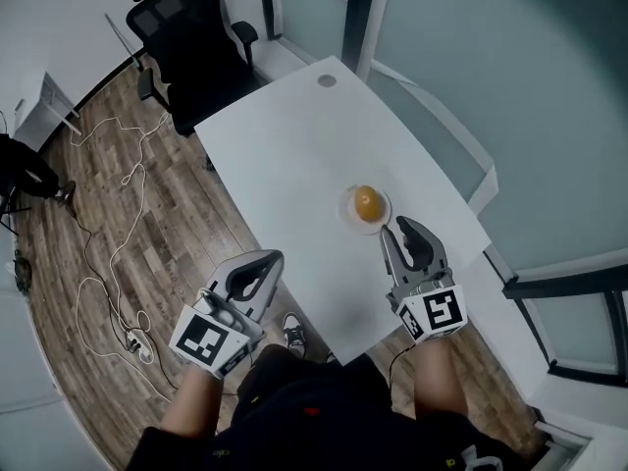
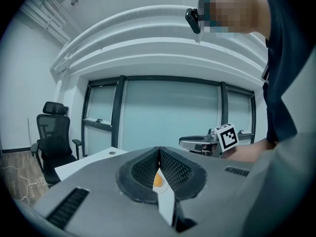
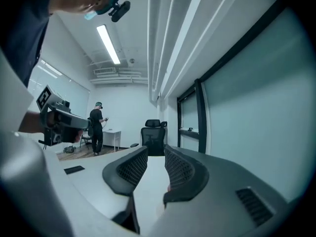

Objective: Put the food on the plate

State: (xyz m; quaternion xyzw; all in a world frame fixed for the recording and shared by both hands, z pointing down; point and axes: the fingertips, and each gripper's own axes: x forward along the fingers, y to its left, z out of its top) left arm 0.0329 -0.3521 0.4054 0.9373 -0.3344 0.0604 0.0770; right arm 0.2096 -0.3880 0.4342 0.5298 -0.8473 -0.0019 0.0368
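A round orange food item (image 1: 366,202) lies on a small clear plate (image 1: 347,210) near the right edge of the white table (image 1: 285,155). My right gripper (image 1: 398,229) hovers just in front of and right of the plate, open by a narrow gap with nothing between its fingers; the right gripper view (image 3: 155,149) shows only bare tabletop through that gap. My left gripper (image 1: 275,257) hangs off the table's left front edge, its tips touching and shut on nothing. Through the slit under its tips (image 2: 159,150) I glimpse the orange food (image 2: 157,180) and the plate (image 2: 166,197).
A black office chair (image 1: 191,37) stands at the table's far left corner. White cables (image 1: 118,224) trail over the wooden floor on the left. Glass walls run along the table's right side. A person (image 3: 97,127) stands far off in the right gripper view.
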